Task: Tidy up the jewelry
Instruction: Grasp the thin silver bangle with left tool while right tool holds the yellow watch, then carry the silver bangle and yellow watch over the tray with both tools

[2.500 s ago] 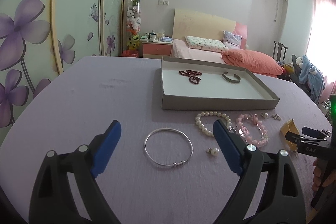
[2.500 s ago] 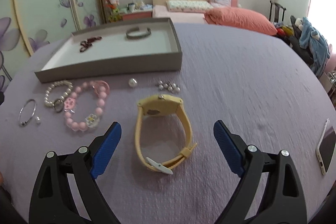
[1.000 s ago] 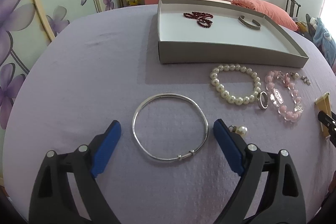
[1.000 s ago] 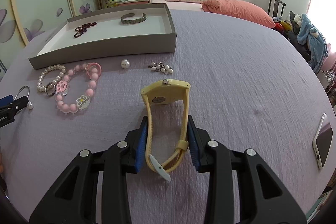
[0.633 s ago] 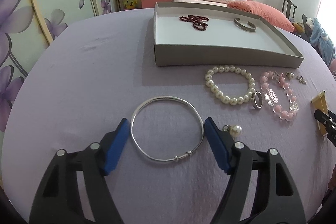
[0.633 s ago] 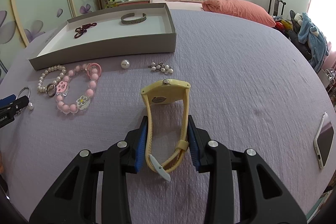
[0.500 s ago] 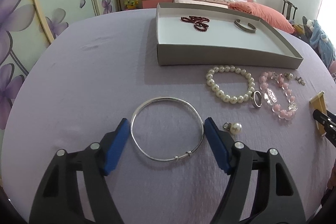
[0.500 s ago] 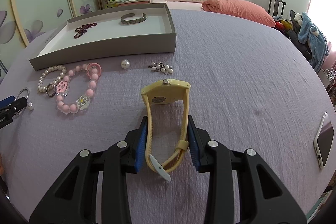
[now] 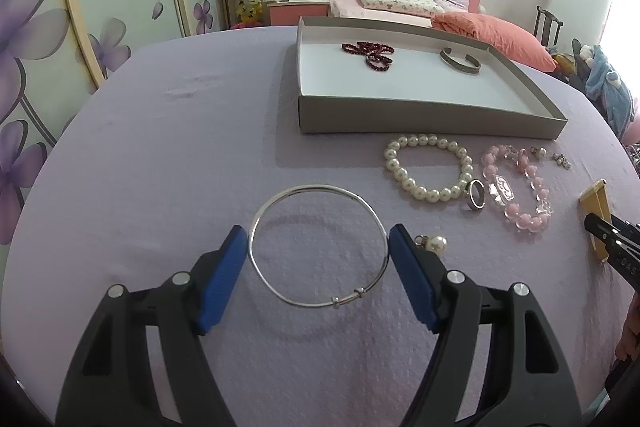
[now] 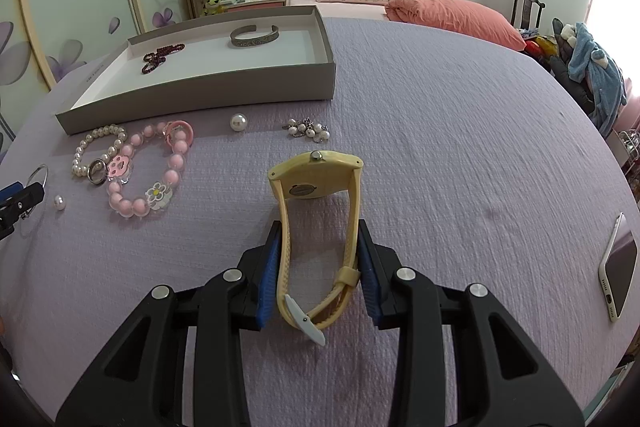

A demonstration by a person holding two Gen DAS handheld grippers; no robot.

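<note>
Right tongs (image 10: pixel 318 263) clamped on yellow watch (image 10: pixel 316 227), strap loop running lengthwise, face end away; left tongs (image 9: pixel 316 255), just narrowed, touching silver bangle (image 9: pixel 318 245), flat on surface (image 9: pixel 160 147).

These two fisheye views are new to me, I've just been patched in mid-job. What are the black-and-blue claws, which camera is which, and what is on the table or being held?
They are hand-held grippers, one in each of a person's hands, each with a camera looking along its jaws.

Left wrist view: the left gripper has just closed in on the thin silver bangle, blue pads against its sides. Beyond lie a pearl bracelet, a pink bead bracelet and a loose pearl earring.

Right wrist view: the right gripper is clamped on the strap of a yellow watch. A phone lies to its right.

The grey box on the purple tablecloth already holds a dark red bead string and a metal cuff.
</note>
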